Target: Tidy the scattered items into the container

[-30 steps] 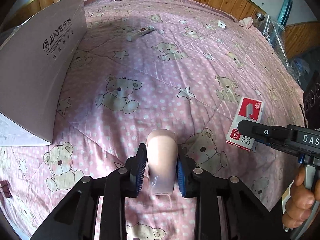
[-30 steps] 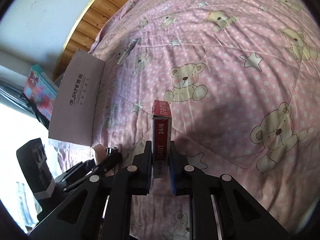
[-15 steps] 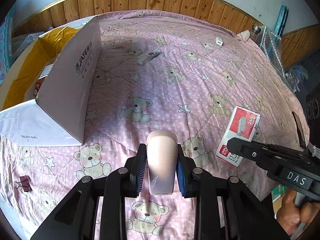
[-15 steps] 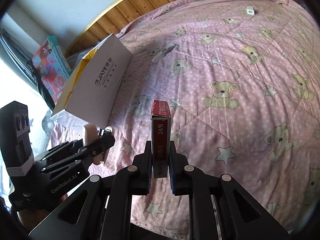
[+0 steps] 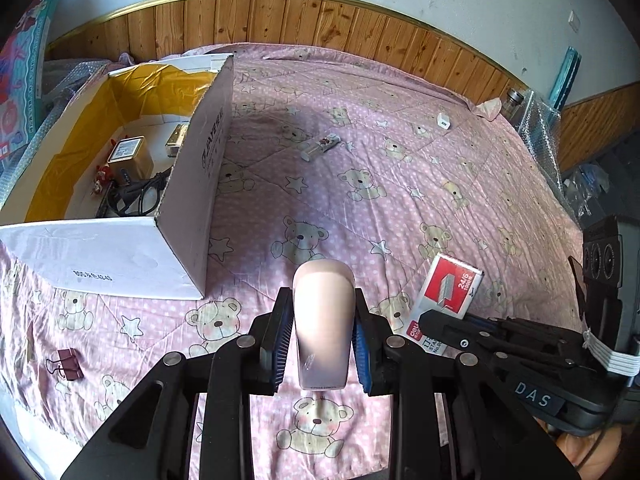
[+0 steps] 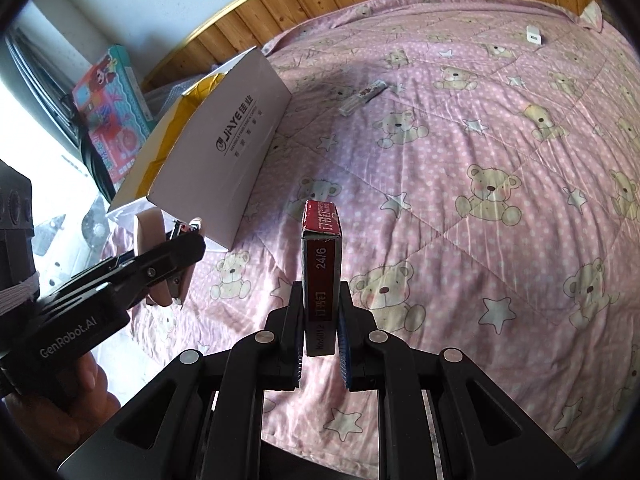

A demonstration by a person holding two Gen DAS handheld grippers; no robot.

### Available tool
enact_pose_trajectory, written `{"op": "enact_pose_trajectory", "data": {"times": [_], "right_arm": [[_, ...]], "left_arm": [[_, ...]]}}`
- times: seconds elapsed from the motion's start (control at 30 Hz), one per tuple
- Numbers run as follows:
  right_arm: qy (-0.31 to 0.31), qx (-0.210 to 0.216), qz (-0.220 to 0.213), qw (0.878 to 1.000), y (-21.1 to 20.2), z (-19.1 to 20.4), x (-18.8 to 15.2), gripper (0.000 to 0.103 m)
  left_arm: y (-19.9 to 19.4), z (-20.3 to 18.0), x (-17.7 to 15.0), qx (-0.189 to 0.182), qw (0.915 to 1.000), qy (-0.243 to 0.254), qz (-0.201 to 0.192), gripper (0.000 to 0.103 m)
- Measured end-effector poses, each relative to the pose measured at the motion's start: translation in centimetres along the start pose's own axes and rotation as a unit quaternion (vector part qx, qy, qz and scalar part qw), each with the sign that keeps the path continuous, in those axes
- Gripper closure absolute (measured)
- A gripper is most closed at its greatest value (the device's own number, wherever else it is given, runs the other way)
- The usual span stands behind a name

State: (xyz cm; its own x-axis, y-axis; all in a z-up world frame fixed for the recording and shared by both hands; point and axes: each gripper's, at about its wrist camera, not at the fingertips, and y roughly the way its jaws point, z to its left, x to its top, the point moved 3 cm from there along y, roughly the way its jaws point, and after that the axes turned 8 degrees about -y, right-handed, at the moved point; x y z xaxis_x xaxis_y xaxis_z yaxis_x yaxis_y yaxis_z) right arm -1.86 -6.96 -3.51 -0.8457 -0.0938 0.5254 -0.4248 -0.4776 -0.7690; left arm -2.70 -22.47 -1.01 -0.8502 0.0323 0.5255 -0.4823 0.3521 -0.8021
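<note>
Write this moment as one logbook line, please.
left gripper: holds pink tube | right gripper: holds staple box | both above bed | cardboard box: open

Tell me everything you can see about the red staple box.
The staple box is a small cardboard carton, red with white areas, a picture of staples and "24/6" printed on it. It looks closed, its end flap a little worn. The right gripper pinches its lower part, one finger on each broad face, holding it edge-on and upright above the pink bear quilt, clear of the bed. In the left wrist view it shows to the right.
</note>
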Motion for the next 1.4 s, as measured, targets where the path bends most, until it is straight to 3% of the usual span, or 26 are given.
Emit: {"op": "enact_pose_trajectory", "data": {"times": [0.3,0.87,1.2,1.4], "right_arm": [[-0.002,-0.012,0.011,1.0,0.6,0.1,1.3,0.088],[-0.042,-0.019,-0.04,0.998,-1.5,2.8,6.0,0.088],[-0.08,-0.01,-0.051,0.995,-0.9,5.8,9.5,0.088],[-0.108,0.007,-0.061,0.992,-0.4,8.9,11.1,0.088]], "left_arm": [[-2.3,0.8,2.7,-0.006,0.9994,-0.004,-0.033,0.075],[-5.1,2.7,5.9,-0.017,0.9975,-0.023,-0.064,0.075],[-6.2,5.1,8.4,-0.002,0.996,-0.034,-0.082,0.075],[-5.7,8.0,9.8,0.032,0.9956,-0.043,-0.077,0.075]]}}
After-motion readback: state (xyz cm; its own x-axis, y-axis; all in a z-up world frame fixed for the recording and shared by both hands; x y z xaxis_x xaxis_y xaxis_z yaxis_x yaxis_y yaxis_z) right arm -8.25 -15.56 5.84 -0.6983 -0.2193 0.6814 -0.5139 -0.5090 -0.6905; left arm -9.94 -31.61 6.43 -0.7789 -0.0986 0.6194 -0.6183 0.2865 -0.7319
